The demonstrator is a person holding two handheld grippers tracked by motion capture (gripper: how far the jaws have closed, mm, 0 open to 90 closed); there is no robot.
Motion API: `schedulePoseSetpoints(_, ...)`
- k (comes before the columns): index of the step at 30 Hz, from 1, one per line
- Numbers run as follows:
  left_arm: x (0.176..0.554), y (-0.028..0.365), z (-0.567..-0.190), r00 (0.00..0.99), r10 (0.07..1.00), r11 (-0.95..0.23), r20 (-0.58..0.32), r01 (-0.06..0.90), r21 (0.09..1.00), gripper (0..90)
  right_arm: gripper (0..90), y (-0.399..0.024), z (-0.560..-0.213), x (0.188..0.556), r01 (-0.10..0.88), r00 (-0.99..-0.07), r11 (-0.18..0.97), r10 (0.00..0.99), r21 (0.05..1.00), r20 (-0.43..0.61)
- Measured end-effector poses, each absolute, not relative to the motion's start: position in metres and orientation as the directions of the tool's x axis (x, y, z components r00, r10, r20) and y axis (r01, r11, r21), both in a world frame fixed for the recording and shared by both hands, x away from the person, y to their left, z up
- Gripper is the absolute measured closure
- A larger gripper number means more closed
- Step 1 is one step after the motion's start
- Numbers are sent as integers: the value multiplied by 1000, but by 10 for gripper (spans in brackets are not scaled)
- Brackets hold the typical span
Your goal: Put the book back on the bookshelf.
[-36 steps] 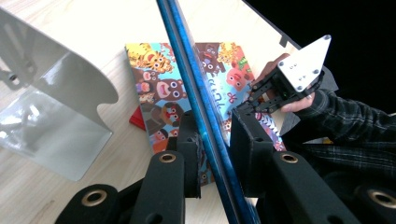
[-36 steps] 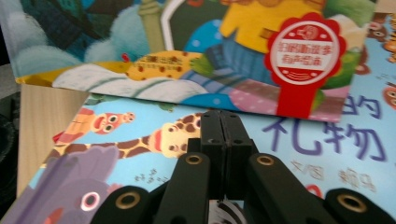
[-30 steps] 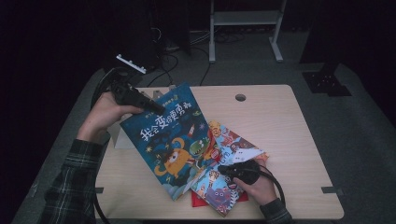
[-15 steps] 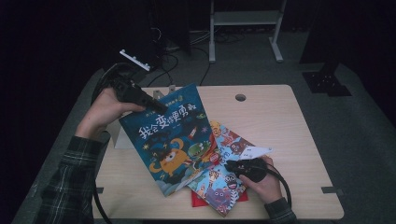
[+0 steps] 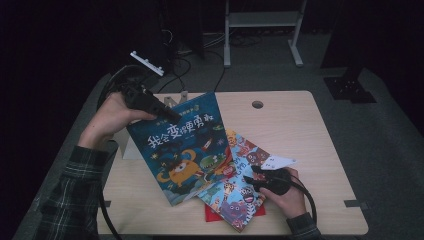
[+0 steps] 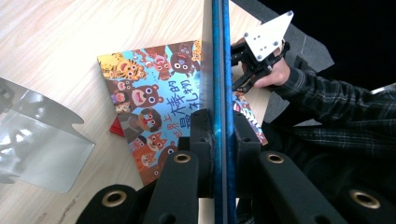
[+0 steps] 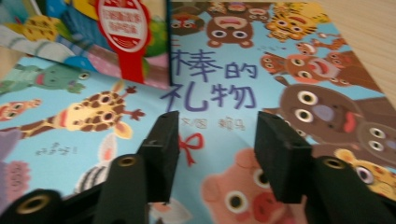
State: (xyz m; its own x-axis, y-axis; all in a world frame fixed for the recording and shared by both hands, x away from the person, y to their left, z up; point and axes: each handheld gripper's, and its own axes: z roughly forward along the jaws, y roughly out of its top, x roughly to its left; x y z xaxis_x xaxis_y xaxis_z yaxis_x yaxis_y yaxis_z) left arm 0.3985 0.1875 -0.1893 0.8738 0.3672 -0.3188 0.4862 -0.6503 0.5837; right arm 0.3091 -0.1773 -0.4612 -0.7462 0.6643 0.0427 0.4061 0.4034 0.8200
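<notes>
Left gripper (image 6: pixel 219 135) clamped tight on the thin edge of the dark blue picture book (image 5: pixel 182 147), pads (image 6: pixel 201 135) pinching glossy cover on both sides, book tipped up off the table (image 5: pixel 310 130) (probably lifting it clear of the one beneath). Right gripper (image 7: pixel 217 154) roughly half open and just been opening, nothing between the pads, hovering right over the light blue animal book (image 7: pixel 233 93), flat and shiny, lying partly under the lifted one. Off beside the left jaws, a bent clear plastic stand (image 6: pixel 42 135). Red something (image 5: pixel 212 212) peeking from below.
</notes>
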Motion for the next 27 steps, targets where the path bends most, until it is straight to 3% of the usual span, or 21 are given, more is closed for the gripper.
schedulePoseSetpoints(9, 392, 190, -182, 879, 395, -660, -268, 474, 582, 824, 372, -203, -465, 306, 422, -671, 353, 741, 835, 26)
schedulePoseSetpoints(27, 383, 217, -169, 853, 461, -638, -244, 510, 578, 825, 355, -274, -465, 293, 446, -519, 231, 854, 865, 40)
